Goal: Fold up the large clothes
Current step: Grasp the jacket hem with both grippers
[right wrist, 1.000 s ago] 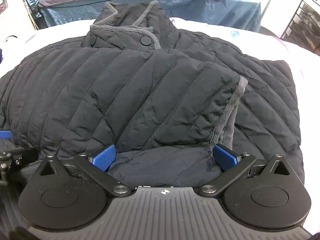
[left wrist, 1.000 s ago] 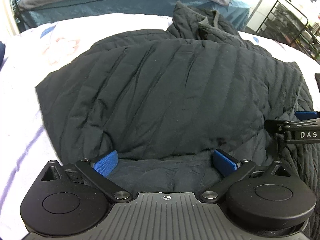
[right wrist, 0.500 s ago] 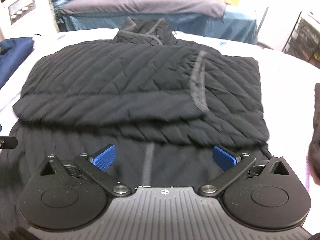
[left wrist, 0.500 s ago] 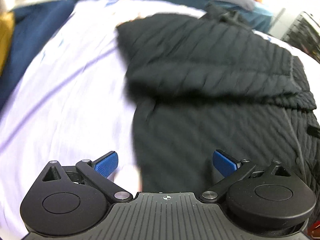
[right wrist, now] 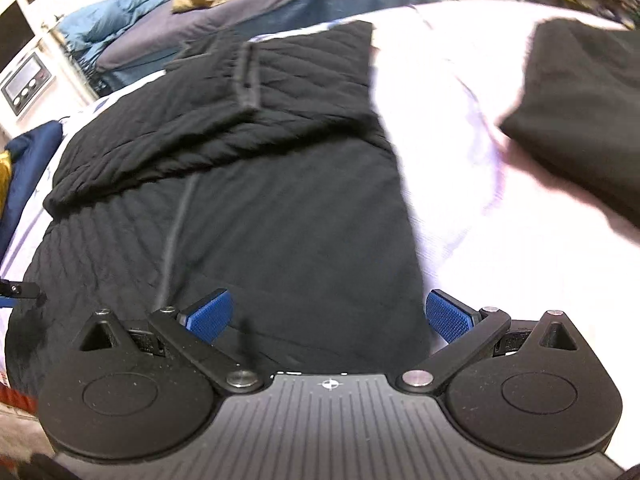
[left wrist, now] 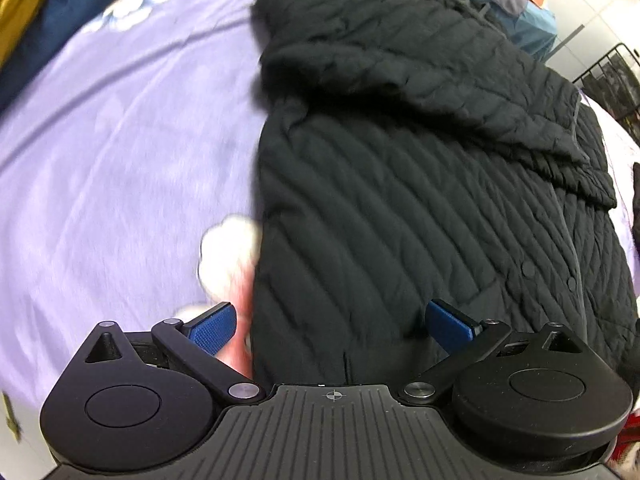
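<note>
A black quilted coat lies flat on a lilac floral bedsheet, its sleeves folded across the upper body. It also shows in the right wrist view. My left gripper is open and empty, over the coat's near left hem corner. My right gripper is open and empty, over the coat's near right hem corner. A tip of the left gripper shows at the far left edge of the right wrist view.
Another black garment lies on the sheet to the right. A navy garment and a yellow one lie at the left. A bed with blue and grey covers stands behind. A wire rack is at the far right.
Both grippers have let go of the folded-over sleeves and drawn back and apart, left one leftward, right one rightward, to the coat's near hem corners. Both stay open.
</note>
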### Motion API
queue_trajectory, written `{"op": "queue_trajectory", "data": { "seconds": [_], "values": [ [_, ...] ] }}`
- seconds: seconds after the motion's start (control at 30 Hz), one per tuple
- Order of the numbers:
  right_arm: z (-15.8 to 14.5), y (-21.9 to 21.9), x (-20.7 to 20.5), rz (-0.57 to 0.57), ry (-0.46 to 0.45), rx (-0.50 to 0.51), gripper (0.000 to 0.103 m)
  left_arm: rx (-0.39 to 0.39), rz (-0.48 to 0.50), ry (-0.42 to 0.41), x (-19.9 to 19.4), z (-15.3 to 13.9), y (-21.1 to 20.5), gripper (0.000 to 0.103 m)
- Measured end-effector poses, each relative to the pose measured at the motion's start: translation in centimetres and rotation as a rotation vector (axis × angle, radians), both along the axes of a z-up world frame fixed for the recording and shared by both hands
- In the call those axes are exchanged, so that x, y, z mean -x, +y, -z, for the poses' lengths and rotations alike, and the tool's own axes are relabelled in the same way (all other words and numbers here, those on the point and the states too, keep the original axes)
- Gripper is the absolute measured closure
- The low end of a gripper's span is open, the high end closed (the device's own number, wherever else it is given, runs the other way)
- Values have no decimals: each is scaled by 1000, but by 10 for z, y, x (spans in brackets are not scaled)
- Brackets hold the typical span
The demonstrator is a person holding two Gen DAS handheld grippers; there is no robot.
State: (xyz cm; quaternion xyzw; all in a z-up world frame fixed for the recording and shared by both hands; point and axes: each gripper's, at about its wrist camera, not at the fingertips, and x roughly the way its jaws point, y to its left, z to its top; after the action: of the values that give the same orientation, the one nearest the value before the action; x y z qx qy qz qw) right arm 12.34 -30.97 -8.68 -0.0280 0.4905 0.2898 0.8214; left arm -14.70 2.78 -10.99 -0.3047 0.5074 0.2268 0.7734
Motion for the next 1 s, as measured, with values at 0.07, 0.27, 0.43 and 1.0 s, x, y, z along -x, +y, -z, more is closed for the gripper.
{"op": "queue_trajectory", "data": {
  "seconds": [0.07,0.27,0.43,1.0],
  "values": [
    [2,-17,-5,8,23,-11,1,41,-20,-10,11,4,-5,0],
    [14,-60,-19,31,159,-120,7,120,2,-10,25,17,-32,0],
    [27,-79,-17,15,277,-186,12,79,25,-10,22,15,-48,0],
    [8,-80,-22,-128,271,-251,29,157,57,-91,43,3,-39,0]
  ]
}}
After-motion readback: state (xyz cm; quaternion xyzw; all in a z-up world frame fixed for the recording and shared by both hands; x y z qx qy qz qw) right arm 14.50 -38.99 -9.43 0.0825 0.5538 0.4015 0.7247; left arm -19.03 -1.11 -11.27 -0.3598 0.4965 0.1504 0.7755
